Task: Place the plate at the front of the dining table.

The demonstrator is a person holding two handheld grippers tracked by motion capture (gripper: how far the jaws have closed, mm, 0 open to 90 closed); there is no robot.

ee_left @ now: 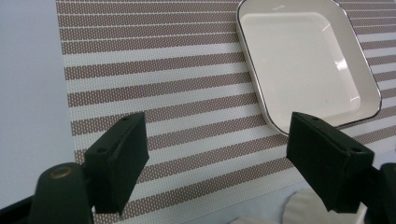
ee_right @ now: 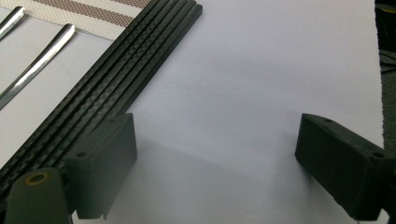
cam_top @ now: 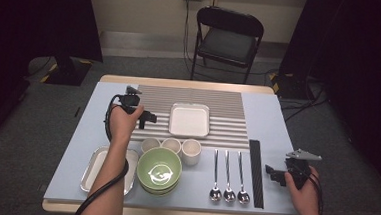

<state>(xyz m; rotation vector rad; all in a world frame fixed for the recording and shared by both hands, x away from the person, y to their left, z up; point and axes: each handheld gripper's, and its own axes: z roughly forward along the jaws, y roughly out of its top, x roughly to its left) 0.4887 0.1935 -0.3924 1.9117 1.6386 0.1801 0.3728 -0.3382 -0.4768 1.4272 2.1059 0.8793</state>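
Left gripper [ee_left: 217,165] gapes wide and empty; the white square dish [ee_left: 303,60] lies just beyond its right finger [ee_left: 327,163].

Left claw [cam_top: 147,118] held farther out, jaws wide apart; right claw [cam_top: 270,172] held near the right edge, jaws also apart.

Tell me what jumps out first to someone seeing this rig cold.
Probably the green bowl near the table's front edge, the one strong colour, with three white cups just behind it. Next, the white square dish on the striped mat, with the open left gripper beside it. At right, three spoons and black chopsticks lie in a row near the open right gripper.
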